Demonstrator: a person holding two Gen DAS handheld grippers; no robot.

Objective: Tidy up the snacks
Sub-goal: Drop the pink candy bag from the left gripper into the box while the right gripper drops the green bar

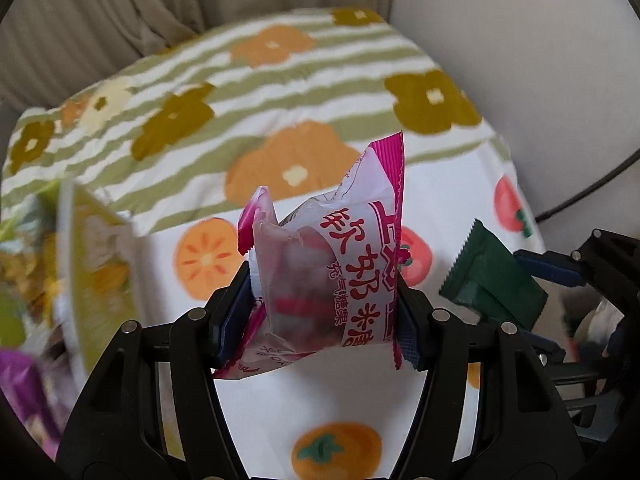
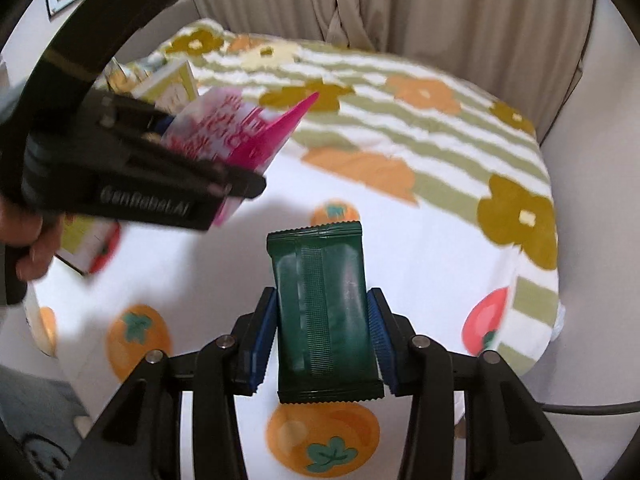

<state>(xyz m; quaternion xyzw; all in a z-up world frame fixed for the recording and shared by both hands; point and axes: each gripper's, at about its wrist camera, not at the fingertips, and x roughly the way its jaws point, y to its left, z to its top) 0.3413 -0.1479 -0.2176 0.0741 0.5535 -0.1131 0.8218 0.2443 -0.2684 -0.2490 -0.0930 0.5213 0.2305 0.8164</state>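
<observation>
My left gripper (image 1: pixel 326 292) is shut on a pink-and-white candy packet (image 1: pixel 320 264) with red Chinese print, held above the table. That packet (image 2: pixel 224 128) and the left gripper (image 2: pixel 188 140) also show at the upper left of the right wrist view. My right gripper (image 2: pixel 322 328) is shut on a dark green snack packet (image 2: pixel 324 312), held upright above the tablecloth. The green packet (image 1: pixel 492 280) also shows at the right of the left wrist view, with the right gripper (image 1: pixel 532 276) around it.
The table wears a white cloth (image 2: pixel 400 240) with orange fruit prints, and a green-striped flowered cloth (image 1: pixel 280 80) farther back. A yellow-green snack box (image 1: pixel 96 264) and other packets stand at the left. A purple packet (image 1: pixel 24 392) sits at the lower left. Beige curtains (image 2: pixel 440 4) hang behind.
</observation>
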